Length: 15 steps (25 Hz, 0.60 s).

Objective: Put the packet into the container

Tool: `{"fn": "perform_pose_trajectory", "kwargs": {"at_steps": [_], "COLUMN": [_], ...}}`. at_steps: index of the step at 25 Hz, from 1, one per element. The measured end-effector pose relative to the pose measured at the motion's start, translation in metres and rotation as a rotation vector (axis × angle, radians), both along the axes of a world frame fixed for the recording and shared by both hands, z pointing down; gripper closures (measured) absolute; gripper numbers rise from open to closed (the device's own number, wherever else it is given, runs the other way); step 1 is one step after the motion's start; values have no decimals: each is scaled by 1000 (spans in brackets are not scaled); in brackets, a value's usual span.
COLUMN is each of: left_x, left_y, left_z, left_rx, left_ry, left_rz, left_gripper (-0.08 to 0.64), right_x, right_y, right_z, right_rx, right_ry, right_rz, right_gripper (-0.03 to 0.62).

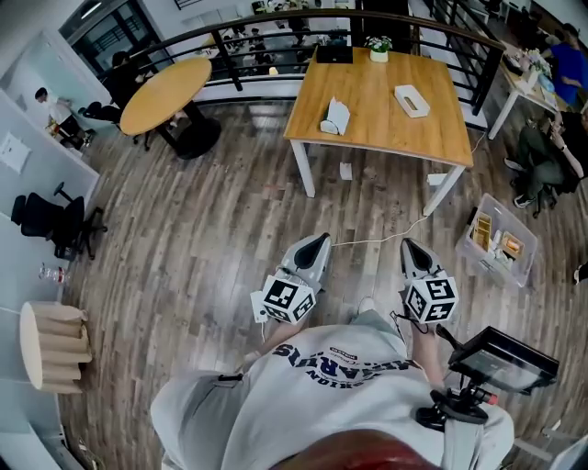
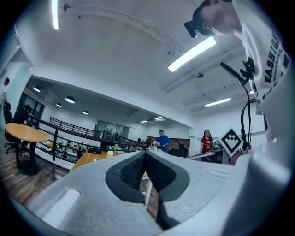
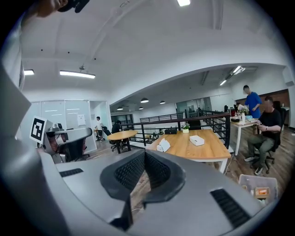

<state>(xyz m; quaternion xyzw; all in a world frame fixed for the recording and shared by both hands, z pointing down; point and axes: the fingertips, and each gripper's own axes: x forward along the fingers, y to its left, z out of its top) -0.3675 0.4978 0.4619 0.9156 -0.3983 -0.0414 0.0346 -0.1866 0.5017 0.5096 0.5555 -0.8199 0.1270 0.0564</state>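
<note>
A white packet [image 1: 335, 117] stands near the front left of the square wooden table [image 1: 377, 124] ahead of me. A flat white container [image 1: 412, 100] lies to its right. The right gripper view shows the same packet [image 3: 162, 145] and container [image 3: 197, 140] well beyond the jaws. My left gripper [image 1: 320, 239] and right gripper [image 1: 405, 243] hang side by side over the wooden floor, short of the table. In the left gripper view the left gripper [image 2: 144, 153] is shut with nothing in it. The right gripper [image 3: 145, 152] is shut too, with nothing between its pads.
A clear plastic bin [image 1: 501, 240] with small items sits on the floor at the right. A round table [image 1: 165, 92] and an office chair [image 1: 55, 220] stand at the left. A cable [image 1: 377, 240] runs across the floor. A railing [image 1: 276, 27] lies behind the table, where a plant pot [image 1: 378, 48] stands.
</note>
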Motion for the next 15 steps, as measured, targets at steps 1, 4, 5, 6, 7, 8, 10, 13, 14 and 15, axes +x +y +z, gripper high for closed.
{"fn": "perform_pose_trajectory", "kwargs": {"at_steps": [1, 4, 5, 6, 7, 8, 10, 13, 14, 15], "left_x": [-1, 3, 8, 14, 21, 28, 41, 54, 59, 63], "left_y": [-4, -16, -23, -32, -42, -52, -68, -84, -88, -94], "left_z": [1, 0, 1, 3, 6, 9, 13, 17, 17, 17], "left_rx": [-8, -15, -14, -16, -21, -29, -44, -56, -58, -60], "left_ry": [0, -4, -8, -12, -17, -21, -26, -33, -36, -38], "left_rz": [-11, -41, -46, -51, -55, -58, -61, -65, -69, -74], "left_gripper": [558, 558, 558, 558, 558, 558, 558, 558, 558, 558], "right_x": [1, 10, 16, 22, 28, 35, 47, 61, 66, 71], "right_y": [-3, -17, -24, -33, -42, -51, -66, -81, -86, -90], "right_z": [-1, -4, -3, -2, 1, 4, 10, 16, 17, 17], "right_rx": [-1, -5, -5, -6, -9, -13, -24, -38, -40, -41], "right_ry": [3, 12, 11, 10, 6, 2, -7, -15, -18, -19], "right_rz": [1, 6, 5, 3, 0, -2, -4, -3, -4, -5], "right_gripper": [584, 584, 584, 584, 584, 584, 584, 584, 584, 584]}}
